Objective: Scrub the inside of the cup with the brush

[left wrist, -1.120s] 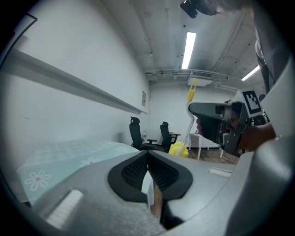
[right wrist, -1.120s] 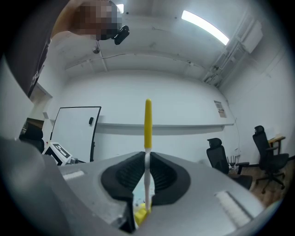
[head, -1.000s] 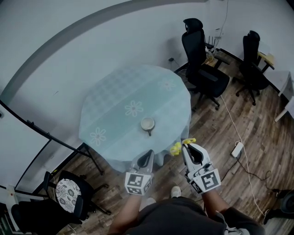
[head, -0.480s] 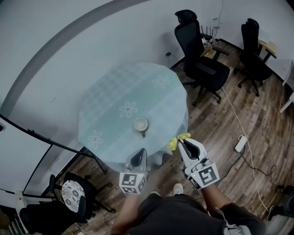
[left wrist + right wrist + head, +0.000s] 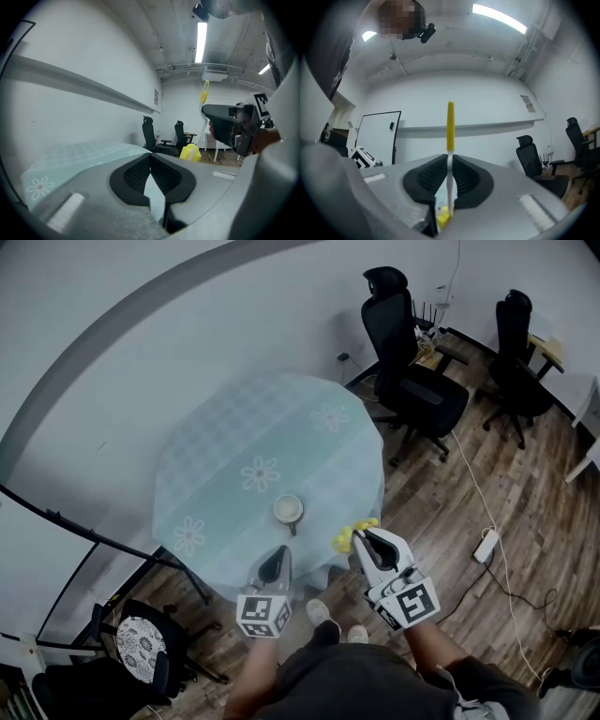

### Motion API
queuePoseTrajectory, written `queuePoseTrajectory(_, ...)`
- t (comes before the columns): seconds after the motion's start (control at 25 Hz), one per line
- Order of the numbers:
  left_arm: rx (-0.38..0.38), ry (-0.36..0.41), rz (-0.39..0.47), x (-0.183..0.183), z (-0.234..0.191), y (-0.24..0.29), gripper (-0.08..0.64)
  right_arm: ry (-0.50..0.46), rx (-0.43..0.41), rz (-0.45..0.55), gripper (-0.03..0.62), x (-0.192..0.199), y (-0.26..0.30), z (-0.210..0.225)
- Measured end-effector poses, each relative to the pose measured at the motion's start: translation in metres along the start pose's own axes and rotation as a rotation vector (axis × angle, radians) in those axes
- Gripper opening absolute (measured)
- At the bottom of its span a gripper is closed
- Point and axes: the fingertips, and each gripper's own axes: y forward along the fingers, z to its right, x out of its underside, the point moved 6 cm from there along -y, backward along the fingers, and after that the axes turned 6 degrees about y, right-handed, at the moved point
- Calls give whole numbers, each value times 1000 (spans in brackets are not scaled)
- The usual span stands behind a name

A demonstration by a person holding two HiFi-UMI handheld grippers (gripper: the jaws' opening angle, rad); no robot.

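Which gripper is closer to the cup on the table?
Left. The left gripper sits just below the cup in the head view; the right gripper, clamping the brush, is farther right.

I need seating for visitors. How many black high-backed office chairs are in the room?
2. The first chair stands just right of the round table; the second chair is farther right, near the top corner. Others may be out of view.
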Motion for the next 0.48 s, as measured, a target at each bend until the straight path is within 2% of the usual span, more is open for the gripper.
queuePoseTrajectory(0.48, 48, -25, 50, -9, -88, 62, 5, -65, 34, -30, 35, 7, 101, 2)
